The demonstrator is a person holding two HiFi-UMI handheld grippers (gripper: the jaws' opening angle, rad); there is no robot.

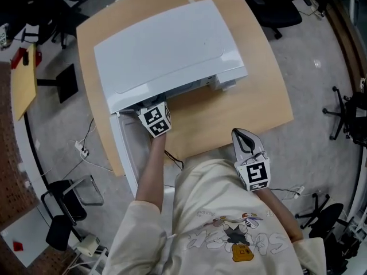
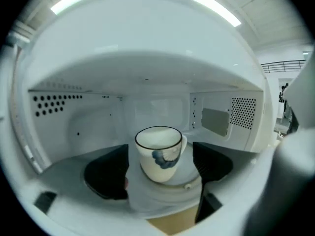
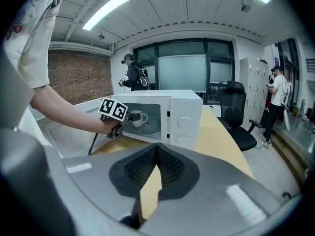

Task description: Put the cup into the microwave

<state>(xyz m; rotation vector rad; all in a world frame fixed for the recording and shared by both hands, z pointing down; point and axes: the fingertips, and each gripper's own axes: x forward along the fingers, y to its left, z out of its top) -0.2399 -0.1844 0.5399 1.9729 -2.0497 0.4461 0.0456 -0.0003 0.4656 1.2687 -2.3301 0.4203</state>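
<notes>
A white cup [image 2: 160, 154] with a blue flower print stands upright on the glass turntable [image 2: 189, 178] inside the white microwave [image 1: 166, 47]. My left gripper [image 2: 161, 167] reaches into the oven cavity with a black jaw on either side of the cup. A narrow gap shows on both sides, so the gripper is open. From the head view its tips are hidden under the oven's top and only its marker cube [image 1: 156, 121] shows. The right gripper view shows the cup [image 3: 137, 117] in the open oven. My right gripper [image 3: 156, 151] is shut and empty, held back near my body [image 1: 242, 136].
The microwave door [image 1: 123, 153] hangs open to the left, past the wooden table's edge [image 1: 275, 96]. Office chairs [image 1: 275, 4] stand around the table. Two people [image 3: 133, 75] stand at the back of the room. Cables [image 1: 86, 150] lie on the floor at the left.
</notes>
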